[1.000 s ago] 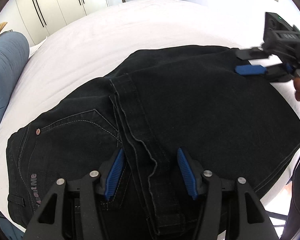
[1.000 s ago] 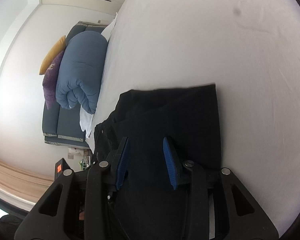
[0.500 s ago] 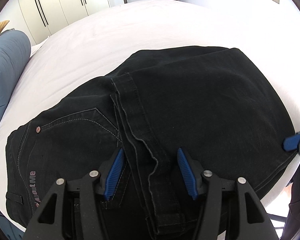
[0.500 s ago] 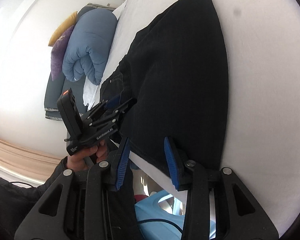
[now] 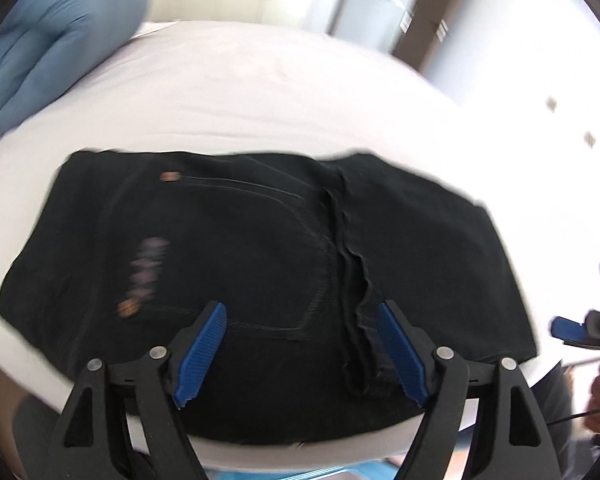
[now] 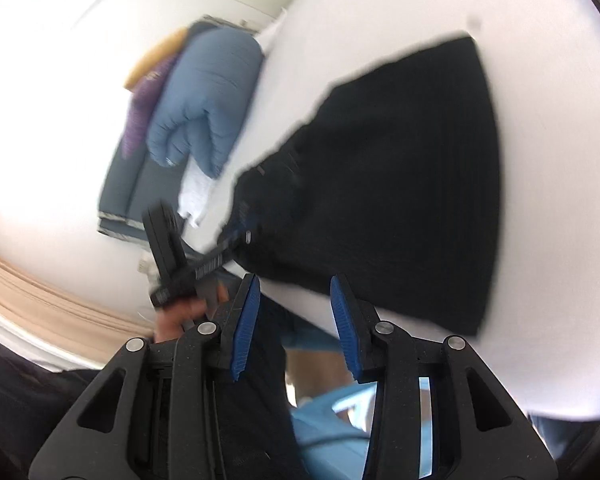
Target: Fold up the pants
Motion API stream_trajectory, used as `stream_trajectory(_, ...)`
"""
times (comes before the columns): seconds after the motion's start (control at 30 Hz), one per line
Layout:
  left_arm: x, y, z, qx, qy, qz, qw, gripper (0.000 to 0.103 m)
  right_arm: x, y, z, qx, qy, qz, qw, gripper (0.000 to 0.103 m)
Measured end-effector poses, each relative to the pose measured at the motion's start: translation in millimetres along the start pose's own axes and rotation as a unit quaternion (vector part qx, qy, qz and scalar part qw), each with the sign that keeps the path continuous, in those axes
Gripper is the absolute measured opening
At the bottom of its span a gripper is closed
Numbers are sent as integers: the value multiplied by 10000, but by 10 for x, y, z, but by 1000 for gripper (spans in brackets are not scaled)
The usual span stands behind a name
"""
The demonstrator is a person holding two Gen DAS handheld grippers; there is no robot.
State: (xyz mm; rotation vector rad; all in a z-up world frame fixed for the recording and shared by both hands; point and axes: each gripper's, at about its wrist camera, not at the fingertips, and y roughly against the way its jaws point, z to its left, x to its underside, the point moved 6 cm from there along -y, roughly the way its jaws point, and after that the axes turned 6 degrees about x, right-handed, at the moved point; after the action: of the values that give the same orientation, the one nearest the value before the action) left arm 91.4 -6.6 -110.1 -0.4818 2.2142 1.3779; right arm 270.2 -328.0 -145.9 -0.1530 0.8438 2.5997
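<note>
The black pants (image 5: 260, 264) lie folded into a compact block on the white bed (image 5: 260, 92), with the pocket stitching and a hem edge facing up. My left gripper (image 5: 300, 356) hovers over their near edge. Its jaws are opening and the pads do not press the cloth. In the right wrist view the pants (image 6: 400, 200) lie ahead on the bed. My right gripper (image 6: 296, 328) is off the bed's edge with its jaws opening and nothing between them. The left gripper (image 6: 236, 240) shows there at the pants' left edge, held by a hand (image 6: 180, 316).
A rolled blue duvet (image 6: 208, 100) with purple and yellow cushions lies on a grey sofa (image 6: 120, 200) left of the bed. White wardrobe doors stand behind the bed. A light blue object (image 6: 332, 420) sits below the bed's near edge.
The left gripper let go of the hem, widened, pulled back and rolled, so the whole folded block shows. The right gripper drew back off the pants past the bed's edge and opened a little.
</note>
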Motion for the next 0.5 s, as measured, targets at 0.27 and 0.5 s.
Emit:
stream_trajectory(0.27,68,750,1295,117,2548,-1059,9611,87,-595,-591,335,-428,-173,14,9989,62)
stream_trajectory(0.5,244,790,1916,567,3948,-1325,9074,87,-588,-992,524,-706,-428,310,9961,62)
